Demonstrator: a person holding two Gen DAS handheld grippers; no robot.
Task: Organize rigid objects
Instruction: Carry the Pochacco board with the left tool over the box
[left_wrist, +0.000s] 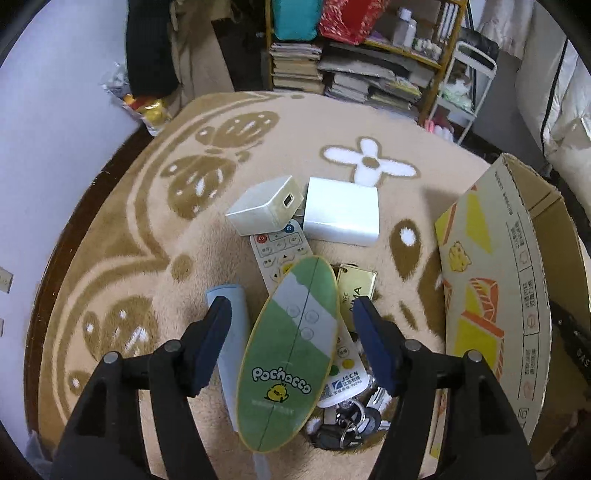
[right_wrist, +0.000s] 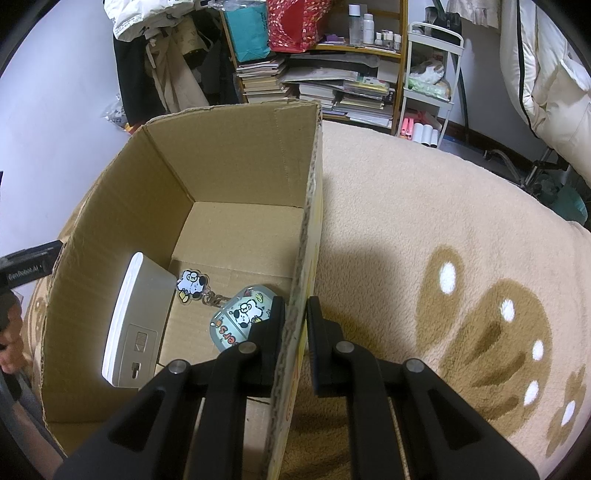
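1. Presently left gripper (left_wrist: 291, 332): jaws spread wide, straddling the green oval case (left_wrist: 288, 354), not touching it.
2. Right gripper (right_wrist: 295, 325): jaws pinching the right wall of the cardboard box (right_wrist: 236, 162).
3. Boxed already: white device (right_wrist: 136, 321), cartoon earbud case (right_wrist: 240, 317).
4. Left on the blanket (left_wrist: 369, 118): remote (left_wrist: 280, 251), two white chargers (left_wrist: 266, 210), gold tag (left_wrist: 356, 286), keys (left_wrist: 347, 424). Judged roughly a third done.

**Patterned rug with clutter and a box**

A beige rug (left_wrist: 332, 122) with brown butterflies carries two white chargers (left_wrist: 341, 216), a remote (left_wrist: 273, 254), keys (left_wrist: 347, 428), a green oval case (left_wrist: 291, 350) and a cardboard box (right_wrist: 236, 177).
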